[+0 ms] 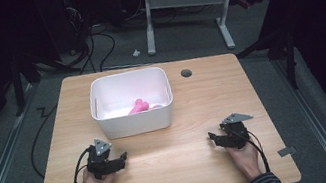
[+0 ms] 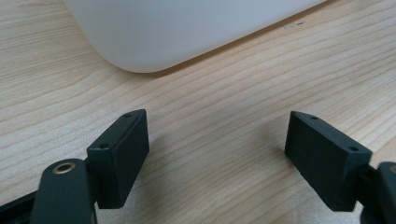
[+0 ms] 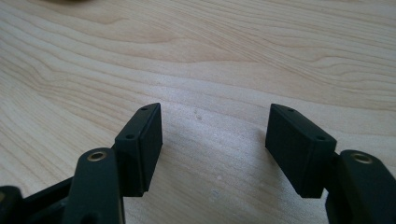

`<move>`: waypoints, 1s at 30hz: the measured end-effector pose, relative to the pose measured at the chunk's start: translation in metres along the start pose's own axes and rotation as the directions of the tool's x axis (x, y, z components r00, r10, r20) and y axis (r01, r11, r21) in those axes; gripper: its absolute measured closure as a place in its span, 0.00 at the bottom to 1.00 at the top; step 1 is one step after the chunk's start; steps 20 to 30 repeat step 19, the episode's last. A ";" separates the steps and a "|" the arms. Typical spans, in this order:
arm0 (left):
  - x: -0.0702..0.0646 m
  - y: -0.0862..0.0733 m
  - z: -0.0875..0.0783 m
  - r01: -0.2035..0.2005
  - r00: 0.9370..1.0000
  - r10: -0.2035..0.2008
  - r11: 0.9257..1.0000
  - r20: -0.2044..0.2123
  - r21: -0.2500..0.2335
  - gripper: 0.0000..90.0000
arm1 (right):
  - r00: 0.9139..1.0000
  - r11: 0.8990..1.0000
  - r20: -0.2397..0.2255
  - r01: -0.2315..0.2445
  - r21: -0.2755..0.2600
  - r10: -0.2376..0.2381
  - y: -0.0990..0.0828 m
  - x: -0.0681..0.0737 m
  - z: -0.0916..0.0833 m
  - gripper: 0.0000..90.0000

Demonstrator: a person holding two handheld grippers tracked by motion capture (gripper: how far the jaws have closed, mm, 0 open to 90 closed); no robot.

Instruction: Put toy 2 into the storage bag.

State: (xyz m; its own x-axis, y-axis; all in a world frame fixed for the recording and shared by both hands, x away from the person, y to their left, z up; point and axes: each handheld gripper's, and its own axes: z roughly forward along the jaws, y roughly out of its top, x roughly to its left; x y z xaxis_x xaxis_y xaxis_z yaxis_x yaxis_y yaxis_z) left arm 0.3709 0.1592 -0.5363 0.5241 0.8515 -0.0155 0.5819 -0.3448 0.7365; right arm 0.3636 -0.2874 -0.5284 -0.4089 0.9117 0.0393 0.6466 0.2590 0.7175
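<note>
Left tongs (image 1: pixel 121 158) and right tongs (image 1: pixel 211 137) rested low on the wooden tabletop (image 1: pixel 180 169), both spread wide and holding nothing. Just beyond the left tongs stood a white bin (image 1: pixel 135 123); inside it lay a pink object (image 1: pixel 138 107).

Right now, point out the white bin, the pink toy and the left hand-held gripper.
white bin (image 1: pixel 134 122): high view, front wall.
pink toy (image 1: pixel 139 107): high view, middle, inside the bin.
left hand-held gripper (image 2: pixel 217 154): left gripper view, between its jaws.

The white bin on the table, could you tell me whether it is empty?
Not empty: the white bin holds a pink item on its floor.
</note>
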 end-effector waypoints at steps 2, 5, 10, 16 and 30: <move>0.000 0.000 0.000 -0.001 1.000 0.001 1.000 -0.002 0.001 0.24 | 1.000 1.000 0.013 0.021 -0.012 -0.021 -0.002 0.002 0.001 0.38; 0.000 0.000 0.000 0.001 1.000 -0.001 1.000 -0.002 0.000 0.25 | 0.998 0.999 0.033 0.048 -0.006 -0.047 -0.002 0.007 0.002 0.37; 0.000 0.000 0.000 0.000 1.000 0.000 1.000 -0.001 -0.001 0.25 | 0.998 0.999 0.038 0.047 -0.006 -0.047 -0.003 0.008 0.001 0.36; -0.001 0.000 0.000 -0.004 1.000 0.004 1.000 0.000 0.000 0.24 | 0.998 0.999 0.049 0.032 -0.002 -0.032 -0.003 0.010 0.001 0.34; -0.001 0.000 0.000 -0.004 1.000 0.004 1.000 0.001 -0.001 0.24 | 0.998 1.000 0.057 0.025 -0.002 -0.025 -0.004 0.011 0.000 0.32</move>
